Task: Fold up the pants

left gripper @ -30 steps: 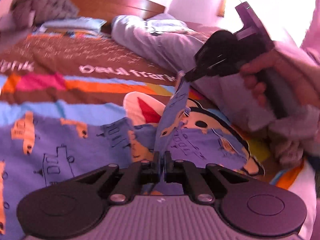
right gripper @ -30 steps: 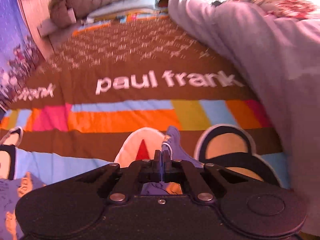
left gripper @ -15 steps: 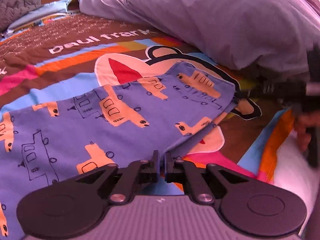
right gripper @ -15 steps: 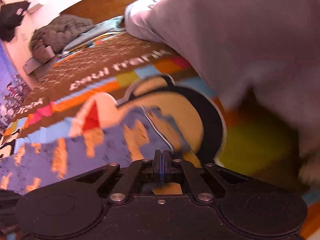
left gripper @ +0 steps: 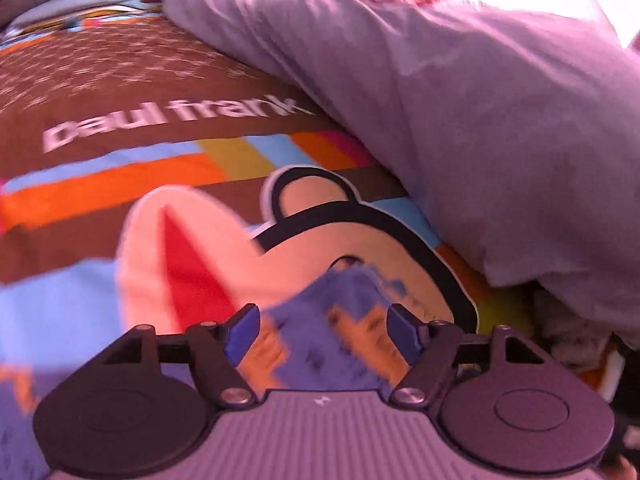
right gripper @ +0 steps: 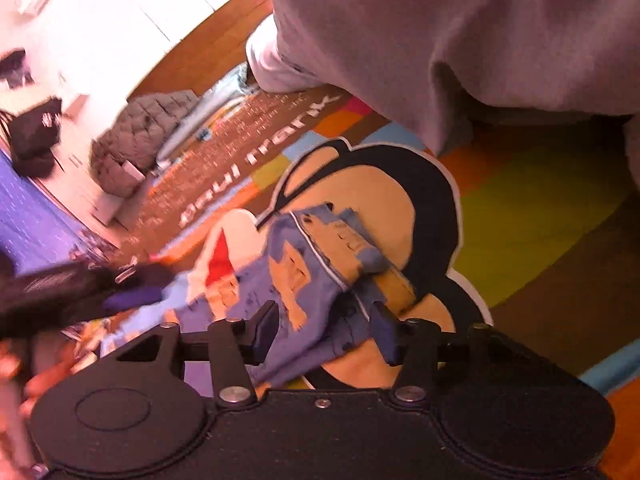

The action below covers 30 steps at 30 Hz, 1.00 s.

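Left gripper (left gripper: pixel 322 330): fingers spread, blue patterned pants (left gripper: pixel 344 320) bunched in the gap; ahead and to the left, the flat "paul frank" bedspread (left gripper: pixel 120 184) runs unobstructed toward the folded bedding (left gripper: pixel 80 4) at the far end; to the right, a bulky lilac duvet (left gripper: pixel 460 100) rises along the whole side and blocks passage there.

Right gripper (right gripper: pixel 326 330): fingers spread over the crumpled pants (right gripper: pixel 316 264); the duvet (right gripper: pixel 460 40) overhangs directly ahead, low clearance beneath it; open bedspread (right gripper: pixel 520 216) to the right; the other gripper's dark body (right gripper: pixel 60 292) occupies the left side, near the pants; grey quilted bundle (right gripper: pixel 136 136) well apart at far left.
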Each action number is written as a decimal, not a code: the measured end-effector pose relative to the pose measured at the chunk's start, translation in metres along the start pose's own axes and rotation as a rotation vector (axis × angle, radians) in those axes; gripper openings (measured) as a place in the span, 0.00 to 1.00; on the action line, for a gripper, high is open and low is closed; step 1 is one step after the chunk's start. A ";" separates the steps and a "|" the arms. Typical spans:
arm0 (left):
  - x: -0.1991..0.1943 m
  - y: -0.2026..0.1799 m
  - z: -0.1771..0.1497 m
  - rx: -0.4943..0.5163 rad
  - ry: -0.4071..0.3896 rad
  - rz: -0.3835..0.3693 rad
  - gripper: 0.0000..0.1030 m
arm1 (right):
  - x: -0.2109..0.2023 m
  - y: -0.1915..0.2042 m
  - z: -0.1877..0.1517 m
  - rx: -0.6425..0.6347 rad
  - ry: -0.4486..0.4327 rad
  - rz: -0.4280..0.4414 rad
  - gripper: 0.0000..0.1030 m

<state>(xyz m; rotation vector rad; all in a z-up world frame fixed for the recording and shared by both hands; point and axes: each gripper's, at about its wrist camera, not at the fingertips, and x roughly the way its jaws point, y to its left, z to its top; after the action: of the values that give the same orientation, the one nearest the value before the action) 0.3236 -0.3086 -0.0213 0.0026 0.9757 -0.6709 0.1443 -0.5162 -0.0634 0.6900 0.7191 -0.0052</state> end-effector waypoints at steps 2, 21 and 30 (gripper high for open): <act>0.029 -0.009 0.018 0.039 0.059 0.031 0.67 | 0.003 -0.004 0.005 0.035 0.000 0.023 0.52; 0.073 -0.054 0.035 0.129 0.166 0.056 0.13 | 0.006 -0.007 0.017 0.096 -0.069 -0.052 0.05; 0.091 -0.079 0.025 0.172 0.159 0.158 0.36 | -0.003 -0.004 0.002 0.014 0.017 -0.150 0.11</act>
<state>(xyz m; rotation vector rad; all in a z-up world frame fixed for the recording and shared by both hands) 0.3355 -0.4264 -0.0536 0.2858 1.0553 -0.6130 0.1424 -0.5216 -0.0629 0.6486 0.7863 -0.1423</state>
